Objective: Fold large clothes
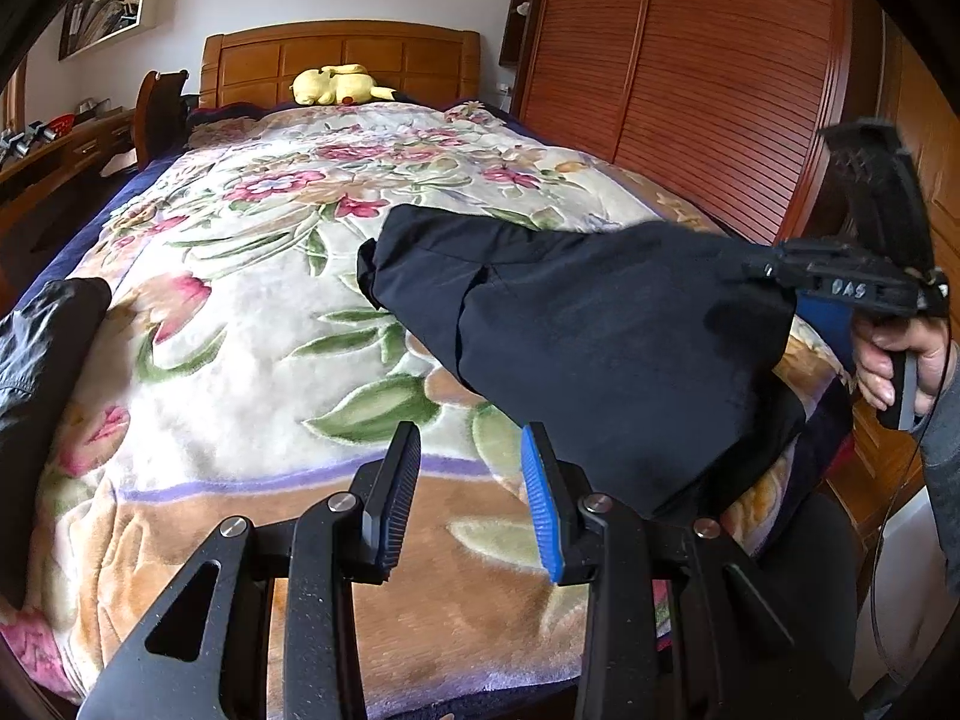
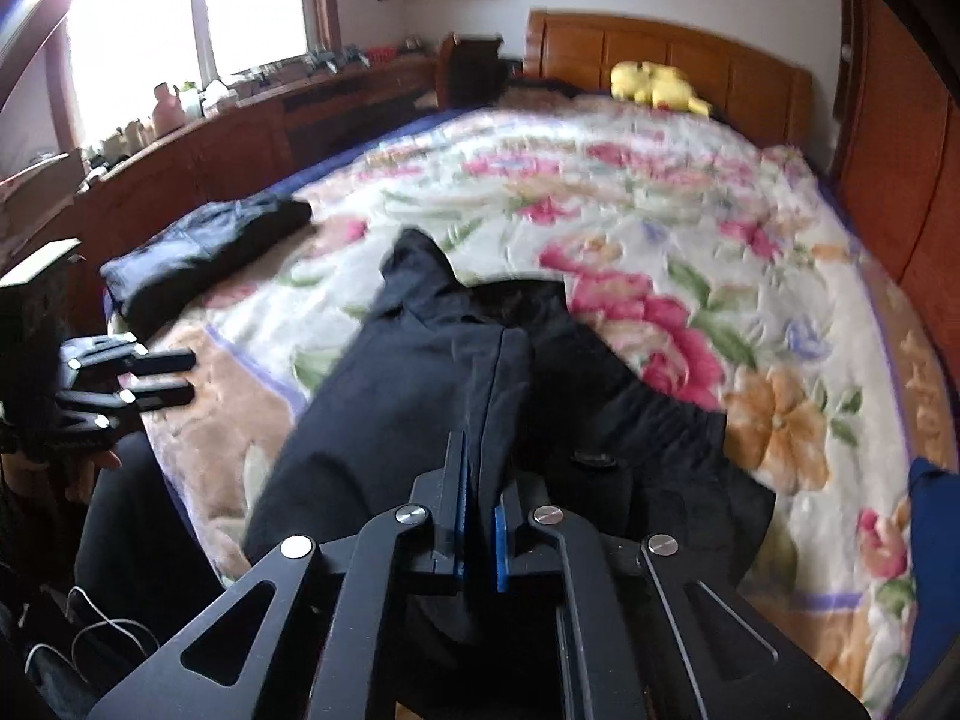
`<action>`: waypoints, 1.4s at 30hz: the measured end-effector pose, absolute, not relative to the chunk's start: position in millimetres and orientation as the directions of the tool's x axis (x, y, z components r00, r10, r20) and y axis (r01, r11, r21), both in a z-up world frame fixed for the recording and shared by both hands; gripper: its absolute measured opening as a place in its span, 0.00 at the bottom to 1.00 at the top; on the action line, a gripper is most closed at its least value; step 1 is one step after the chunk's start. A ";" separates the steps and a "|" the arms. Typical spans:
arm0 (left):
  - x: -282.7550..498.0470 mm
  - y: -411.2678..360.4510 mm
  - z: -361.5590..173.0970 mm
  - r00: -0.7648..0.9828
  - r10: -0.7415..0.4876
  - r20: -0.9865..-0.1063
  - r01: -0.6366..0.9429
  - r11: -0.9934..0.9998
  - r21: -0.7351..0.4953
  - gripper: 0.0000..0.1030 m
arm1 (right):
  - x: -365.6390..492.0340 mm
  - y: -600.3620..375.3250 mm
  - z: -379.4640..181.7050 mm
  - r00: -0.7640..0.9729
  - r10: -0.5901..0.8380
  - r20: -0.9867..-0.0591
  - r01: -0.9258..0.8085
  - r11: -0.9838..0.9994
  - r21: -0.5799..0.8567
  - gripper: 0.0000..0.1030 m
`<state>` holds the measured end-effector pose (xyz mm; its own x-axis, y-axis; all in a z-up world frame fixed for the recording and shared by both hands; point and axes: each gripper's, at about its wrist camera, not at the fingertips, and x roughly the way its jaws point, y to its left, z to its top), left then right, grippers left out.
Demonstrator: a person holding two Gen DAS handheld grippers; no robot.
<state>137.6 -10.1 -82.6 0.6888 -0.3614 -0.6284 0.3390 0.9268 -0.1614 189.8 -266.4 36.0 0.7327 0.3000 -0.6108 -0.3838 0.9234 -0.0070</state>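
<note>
A large black garment point(image 1: 600, 312) lies on the right side of the floral bed cover, one end lifted off the bed. It also fills the middle of the right wrist view point(image 2: 420, 372). My right gripper point(image 2: 480, 462) is shut on a fold of this garment and holds it up; it shows at the far right of the left wrist view point(image 1: 762, 267). My left gripper point(image 1: 471, 450) is open and empty, just above the bed's near edge, left of the garment. It shows at the left of the right wrist view point(image 2: 180, 375).
A floral blanket point(image 1: 252, 252) covers the bed. A second dark garment point(image 2: 198, 246) lies folded at the bed's left edge. A yellow plush toy point(image 1: 336, 84) sits at the wooden headboard. A slatted wooden wardrobe point(image 1: 690, 60) stands right, a cluttered desk point(image 2: 252, 120) left.
</note>
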 end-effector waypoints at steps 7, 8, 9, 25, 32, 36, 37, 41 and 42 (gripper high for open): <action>139.4 -12.2 -80.7 0.692 -0.368 -0.622 0.340 0.925 -0.168 0.35 | 148.0 -274.4 45.4 0.795 0.322 -0.515 -0.375 0.927 0.001 0.05; 139.9 -13.4 -80.3 0.691 -0.371 -0.620 0.344 0.924 -0.169 0.35 | 140.0 -277.0 43.1 0.806 0.299 -0.511 -0.358 0.933 -0.018 0.05; 140.4 -14.6 -79.8 0.691 -0.374 -0.618 0.348 0.922 -0.169 0.35 | 128.3 -280.3 40.6 0.828 0.257 -0.498 -0.327 0.943 -0.057 0.04; 155.2 -55.3 -70.7 0.667 -0.420 -0.616 0.422 0.894 -0.154 0.35 | 46.5 -366.1 -64.3 0.773 0.089 -0.628 -0.095 0.995 0.025 0.04; 177.1 -80.1 -68.7 0.637 -0.456 -0.621 0.467 0.870 -0.160 0.35 | 55.0 -363.6 -63.7 0.776 0.069 -0.627 -0.060 0.998 0.036 0.11; 196.8 -96.2 -73.0 0.627 -0.452 -0.635 0.483 0.865 -0.139 0.35 | 69.6 -362.7 -62.0 0.777 0.038 -0.628 -0.017 0.999 0.040 0.35; 201.9 -100.1 -74.9 0.624 -0.450 -0.639 0.486 0.864 -0.134 0.35 | 68.9 -363.9 -63.9 0.777 0.039 -0.629 -0.007 0.999 0.053 0.37; 222.3 -116.7 -85.8 0.606 -0.444 -0.660 0.497 0.859 -0.122 0.35 | 62.1 -369.3 -60.8 0.788 0.081 -0.610 0.009 0.990 0.142 0.39; 226.5 -120.3 -86.9 0.602 -0.445 -0.663 0.500 0.857 -0.122 0.35 | 59.0 -369.1 -57.5 0.793 0.071 -0.605 0.012 0.991 0.132 0.39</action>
<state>226.5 -120.3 -86.9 0.6018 -0.4454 -0.6629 0.5001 0.8573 -0.1220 59.0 -369.1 -57.5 0.7930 0.0708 -0.6051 0.0125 0.9911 0.1322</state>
